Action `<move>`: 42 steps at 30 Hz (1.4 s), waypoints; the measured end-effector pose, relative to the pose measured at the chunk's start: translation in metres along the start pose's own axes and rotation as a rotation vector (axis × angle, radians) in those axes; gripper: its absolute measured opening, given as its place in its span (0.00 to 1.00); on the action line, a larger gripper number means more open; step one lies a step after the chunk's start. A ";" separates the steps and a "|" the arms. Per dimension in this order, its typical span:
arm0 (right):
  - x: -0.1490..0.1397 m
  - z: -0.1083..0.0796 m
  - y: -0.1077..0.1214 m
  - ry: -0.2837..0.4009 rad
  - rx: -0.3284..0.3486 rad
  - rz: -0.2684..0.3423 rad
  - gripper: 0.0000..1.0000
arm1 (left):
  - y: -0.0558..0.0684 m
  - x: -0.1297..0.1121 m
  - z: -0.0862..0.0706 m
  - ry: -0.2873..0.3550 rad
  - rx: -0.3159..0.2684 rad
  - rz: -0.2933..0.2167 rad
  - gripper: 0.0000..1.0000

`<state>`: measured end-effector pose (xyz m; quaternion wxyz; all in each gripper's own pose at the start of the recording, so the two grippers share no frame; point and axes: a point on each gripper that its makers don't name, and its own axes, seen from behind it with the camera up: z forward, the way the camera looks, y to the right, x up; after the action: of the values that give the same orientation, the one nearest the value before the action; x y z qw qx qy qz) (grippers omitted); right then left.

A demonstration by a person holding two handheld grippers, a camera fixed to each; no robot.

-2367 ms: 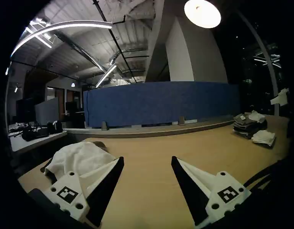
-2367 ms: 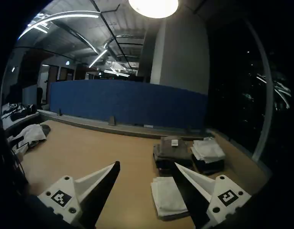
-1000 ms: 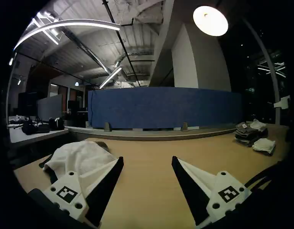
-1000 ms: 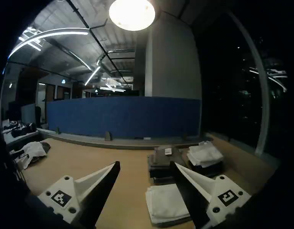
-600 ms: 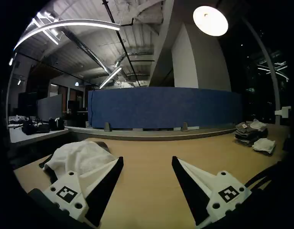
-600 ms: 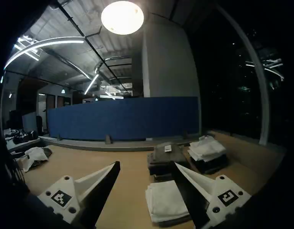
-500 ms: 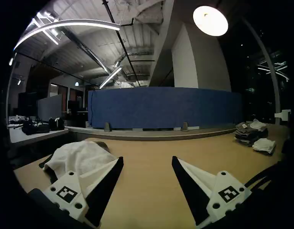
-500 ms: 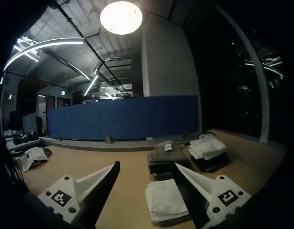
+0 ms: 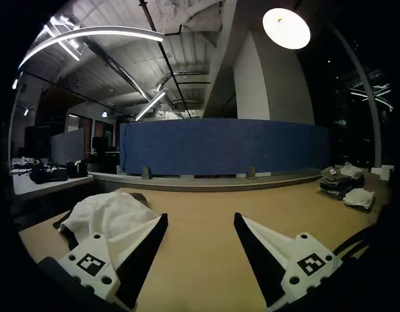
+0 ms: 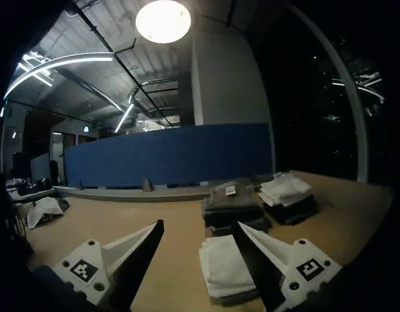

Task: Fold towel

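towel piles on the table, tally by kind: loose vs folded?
Loose white heap: 1
Folded white towel lying on its own: 1
Folded stacks: 2, a grey stack and a white-topped dark stack
Total: 4 piles

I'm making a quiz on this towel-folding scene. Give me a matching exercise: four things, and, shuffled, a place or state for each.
1 crumpled white towel
2 single folded white towel
3 stack of dark grey folded towels
4 long blue fabric partition

a along the far edge of the wooden table
b small pale tag on top
c loose heap by the left gripper
d flat by the right gripper

Pairs: 1-c; 2-d; 3-b; 4-a
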<state>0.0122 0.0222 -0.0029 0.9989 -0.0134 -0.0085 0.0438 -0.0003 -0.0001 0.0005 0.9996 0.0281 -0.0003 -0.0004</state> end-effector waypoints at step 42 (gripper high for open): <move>-0.013 0.004 -0.010 0.017 0.010 -0.086 1.00 | 0.000 0.000 0.000 0.000 0.000 0.000 0.94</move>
<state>0.0005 0.0110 0.0015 1.0000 -0.0085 -0.0002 0.0006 -0.0004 0.0001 0.0004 0.9996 0.0281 -0.0002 -0.0004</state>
